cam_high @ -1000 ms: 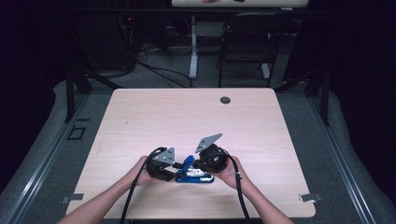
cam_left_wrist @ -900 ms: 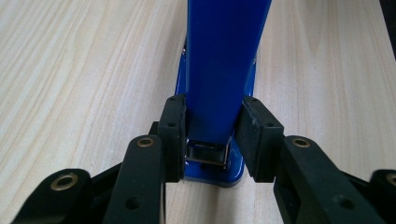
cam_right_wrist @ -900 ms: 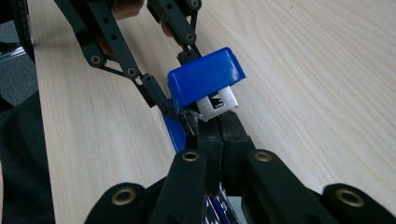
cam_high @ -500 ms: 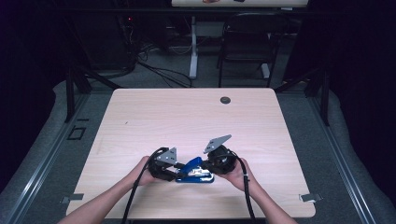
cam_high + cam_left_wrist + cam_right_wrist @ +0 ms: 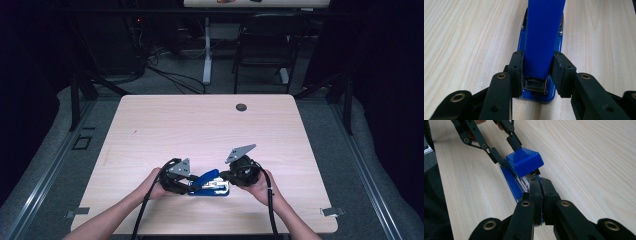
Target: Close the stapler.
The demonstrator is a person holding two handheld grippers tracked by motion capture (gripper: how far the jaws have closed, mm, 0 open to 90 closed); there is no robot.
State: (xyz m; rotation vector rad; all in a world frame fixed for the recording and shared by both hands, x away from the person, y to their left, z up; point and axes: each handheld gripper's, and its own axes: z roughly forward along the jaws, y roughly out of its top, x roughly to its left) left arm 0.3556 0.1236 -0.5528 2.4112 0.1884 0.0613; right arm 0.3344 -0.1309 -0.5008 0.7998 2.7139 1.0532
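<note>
Our right claw (image 5: 541, 185) has slid outward along the blue stapler (image 5: 209, 182), shut, tips at its magazine; our left claw (image 5: 537, 72) clamps the rear; the top sits raised, ready for loading.

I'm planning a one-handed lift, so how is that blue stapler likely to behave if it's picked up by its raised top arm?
The stapler looks rigid, but its top arm is hinged open above the base, so the base would probably swing or droop. The glossy plastic between the left gripper pads may slip. Its flat base on the table makes rolling unlikely.
</note>
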